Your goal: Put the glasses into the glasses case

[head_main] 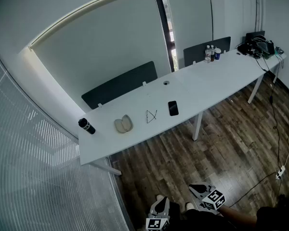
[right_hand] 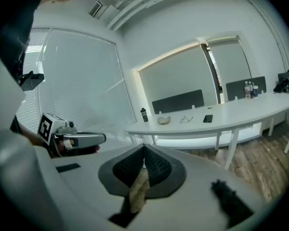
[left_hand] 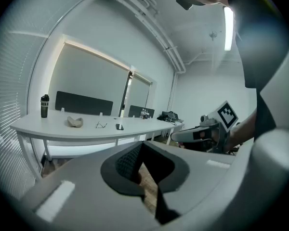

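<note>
A long white desk (head_main: 216, 81) runs across the room. The glasses (head_main: 151, 115) lie on it, out in the open and not in anything. The glasses case (head_main: 124, 124) lies open just beside them, at nine o'clock from the glasses, and the two do not touch. A black phone (head_main: 173, 108) lies flat near the glasses, at two o'clock from them. A black bottle (head_main: 86, 125) stands upright at nine o'clock from the case, near the end of the desk.

Far along the desk, at one o'clock from the glasses, stand some small bottles (head_main: 210, 53). Past them sits a heap of black things (head_main: 257, 46) (too far off to tell what they are).

Both grippers are well apart from the desk. In the head view they sit low at six o'clock, over the brown wood floor (head_main: 231, 143). The left gripper (left_hand: 142, 142) has its jaws closed, tip against tip, with nothing between them. The right gripper (right_hand: 144, 145) has its jaws closed too, and they hold nothing. Each gripper's view shows the other one close by: the right one at three o'clock in the left gripper view, the left one at nine o'clock in the right gripper view.
</note>
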`<state>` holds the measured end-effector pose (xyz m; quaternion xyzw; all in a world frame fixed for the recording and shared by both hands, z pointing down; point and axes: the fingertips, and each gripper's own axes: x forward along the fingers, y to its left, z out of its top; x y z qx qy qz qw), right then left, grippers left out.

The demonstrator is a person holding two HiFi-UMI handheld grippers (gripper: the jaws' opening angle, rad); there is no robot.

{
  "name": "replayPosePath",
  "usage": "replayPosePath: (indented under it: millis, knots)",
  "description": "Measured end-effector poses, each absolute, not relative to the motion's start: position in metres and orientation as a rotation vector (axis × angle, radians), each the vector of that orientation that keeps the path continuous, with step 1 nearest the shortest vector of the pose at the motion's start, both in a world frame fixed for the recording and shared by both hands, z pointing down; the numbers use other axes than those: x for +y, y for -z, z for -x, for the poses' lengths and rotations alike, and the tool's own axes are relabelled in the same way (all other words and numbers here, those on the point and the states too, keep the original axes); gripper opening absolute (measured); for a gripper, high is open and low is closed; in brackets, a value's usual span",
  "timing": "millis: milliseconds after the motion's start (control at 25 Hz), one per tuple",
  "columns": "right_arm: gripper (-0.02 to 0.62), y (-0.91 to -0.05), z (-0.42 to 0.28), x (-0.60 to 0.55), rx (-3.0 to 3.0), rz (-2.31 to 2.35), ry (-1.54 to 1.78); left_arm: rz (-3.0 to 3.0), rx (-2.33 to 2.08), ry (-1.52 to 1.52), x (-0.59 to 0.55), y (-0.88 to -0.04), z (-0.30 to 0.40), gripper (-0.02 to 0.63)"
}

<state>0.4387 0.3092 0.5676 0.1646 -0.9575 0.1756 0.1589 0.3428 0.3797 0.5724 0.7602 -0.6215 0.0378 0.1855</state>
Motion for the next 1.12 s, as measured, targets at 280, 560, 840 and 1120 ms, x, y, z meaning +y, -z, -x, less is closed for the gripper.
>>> replayPosePath:
  millis: [280, 560, 840, 1120]
  knots:
    - [0.008, -0.568, -0.401, 0.283, -2.732, -0.532, -0.472, -2.181, -1.687, -0.09, 0.352, -0.568, -0.309, 0.008]
    - [0.008, -0.56, -0.334, 0.265, -2.739, -0.509, -0.423, -2.178, -1.708, -0.014, 0.33, -0.556, -0.245, 0.007]
    - [0.008, -0.55, -0.273, 0.235, -2.724, -0.526, -0.385, -2.14, -1.744, 0.013, 0.32, -0.552, -0.179, 0.008]
    - [0.008, -0.55, -0.215, 0.231, -2.683, -0.493, -0.336, -2.126, -1.764, 0.188, 0.314, -0.552, -0.117, 0.007]
